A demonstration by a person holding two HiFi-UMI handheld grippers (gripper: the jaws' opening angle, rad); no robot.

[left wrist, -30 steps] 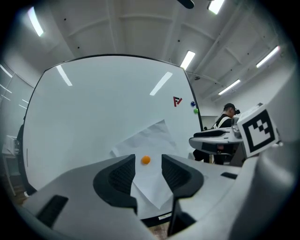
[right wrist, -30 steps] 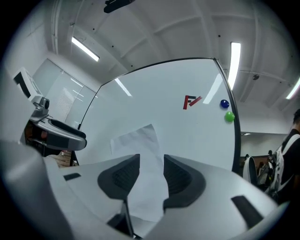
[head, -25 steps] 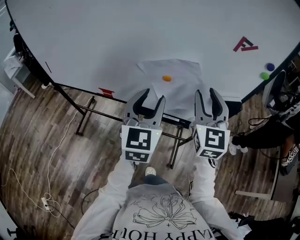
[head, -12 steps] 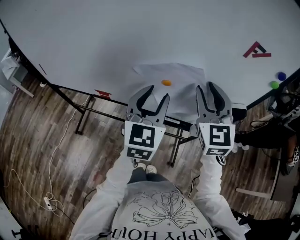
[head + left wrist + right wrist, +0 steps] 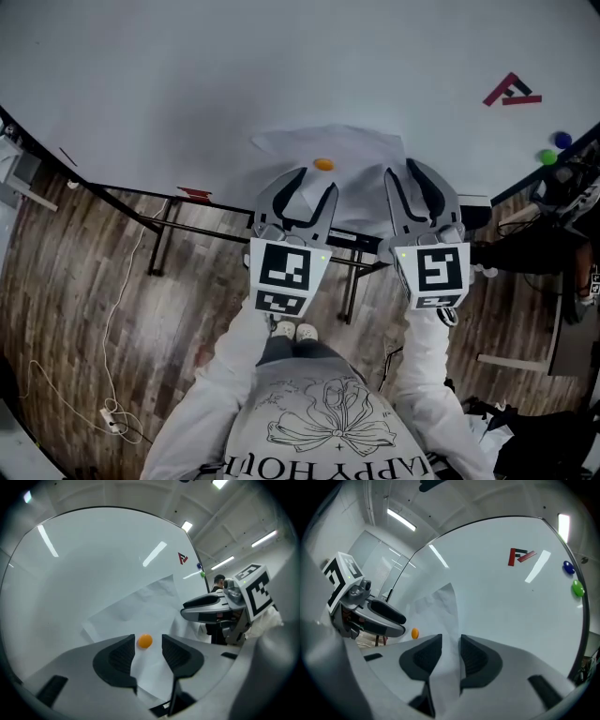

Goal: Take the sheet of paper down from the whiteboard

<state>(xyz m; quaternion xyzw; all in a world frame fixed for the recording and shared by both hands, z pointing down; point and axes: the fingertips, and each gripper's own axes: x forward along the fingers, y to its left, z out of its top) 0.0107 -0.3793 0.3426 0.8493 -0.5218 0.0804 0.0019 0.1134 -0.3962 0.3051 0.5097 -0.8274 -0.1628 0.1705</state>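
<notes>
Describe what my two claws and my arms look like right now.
Both claws, left claw and right claw, are light grey curved shells with dark textured pads inside. Each carries a white cube printed with black square markers and a small green light. Long white sleeves cover both arms. The right claw's jaws are closing, with the sheet of paper between them.
</notes>
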